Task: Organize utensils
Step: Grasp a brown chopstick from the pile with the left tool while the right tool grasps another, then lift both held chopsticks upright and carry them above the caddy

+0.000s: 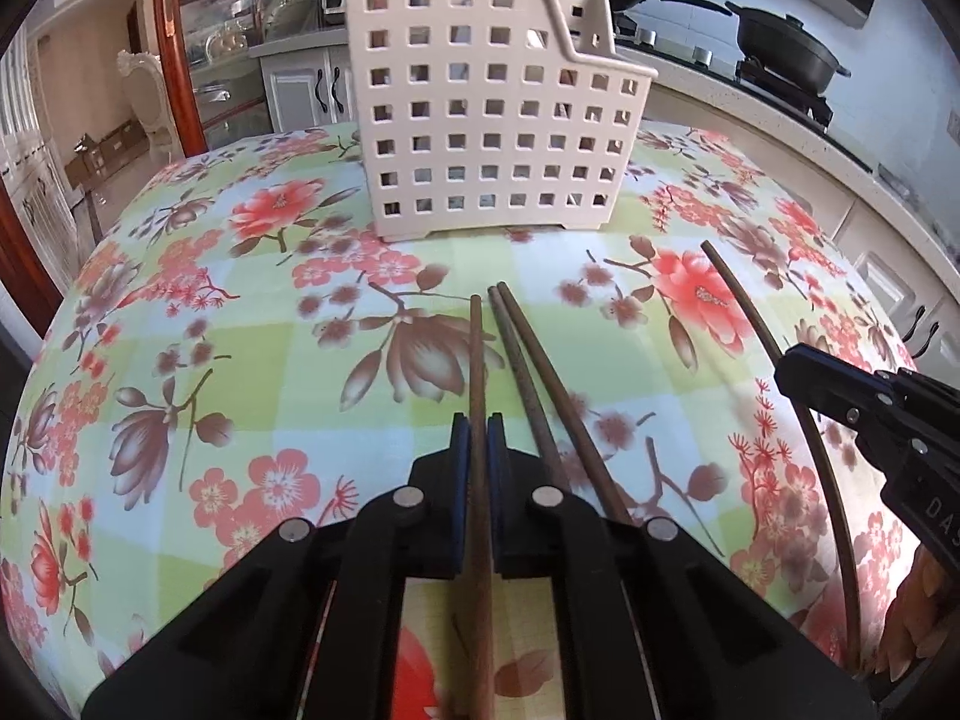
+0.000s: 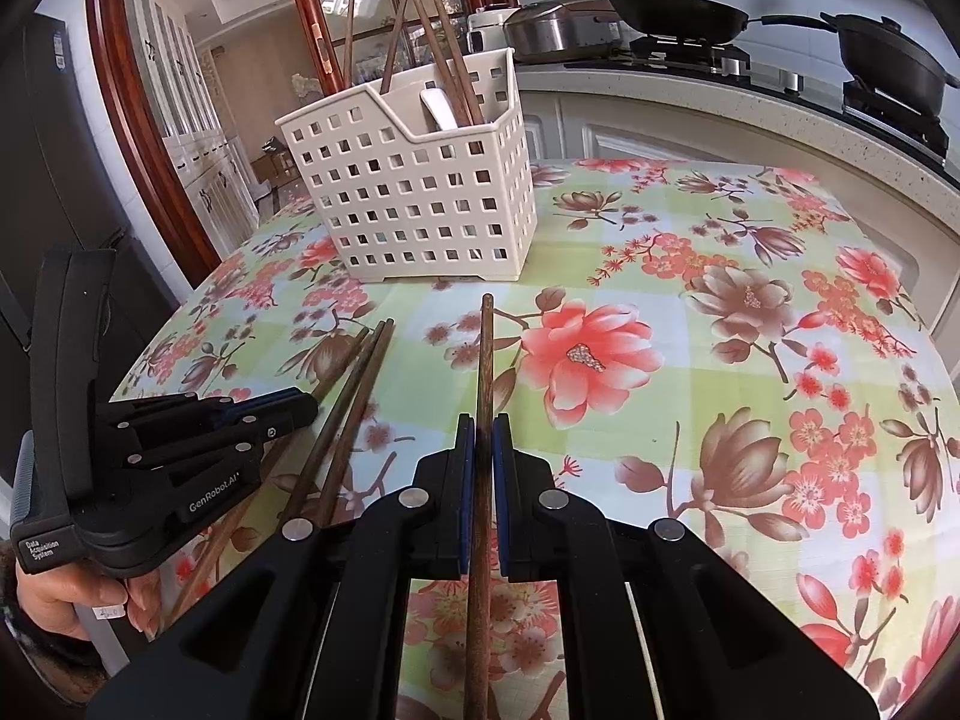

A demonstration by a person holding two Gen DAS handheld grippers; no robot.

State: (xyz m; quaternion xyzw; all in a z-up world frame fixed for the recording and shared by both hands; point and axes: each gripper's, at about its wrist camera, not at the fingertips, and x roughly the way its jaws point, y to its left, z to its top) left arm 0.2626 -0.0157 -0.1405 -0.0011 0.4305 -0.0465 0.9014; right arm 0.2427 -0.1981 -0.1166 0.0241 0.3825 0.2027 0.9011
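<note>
Left gripper: jaws pressed together on one brown wooden chopstick, which runs forward between the blue pads.
Right gripper: jaws pinching a second wooden chopstick the same way, tip pointing toward the basket.
Loose pair: two more chopsticks lie side by side on the flowered counter, just beside the left one.
Perforated utensil basket: stands upright near the far edge of the counter; it already holds several chopsticks and a white spoon.
Handling: we judge each stick light, stiff and smooth, so it may pivot or slide in a narrow pinch.
Hold point: we advise gripping near mid-length, keeping the stick in line with the pads.
Risk: a long free end may snag on the basket rim.
</note>
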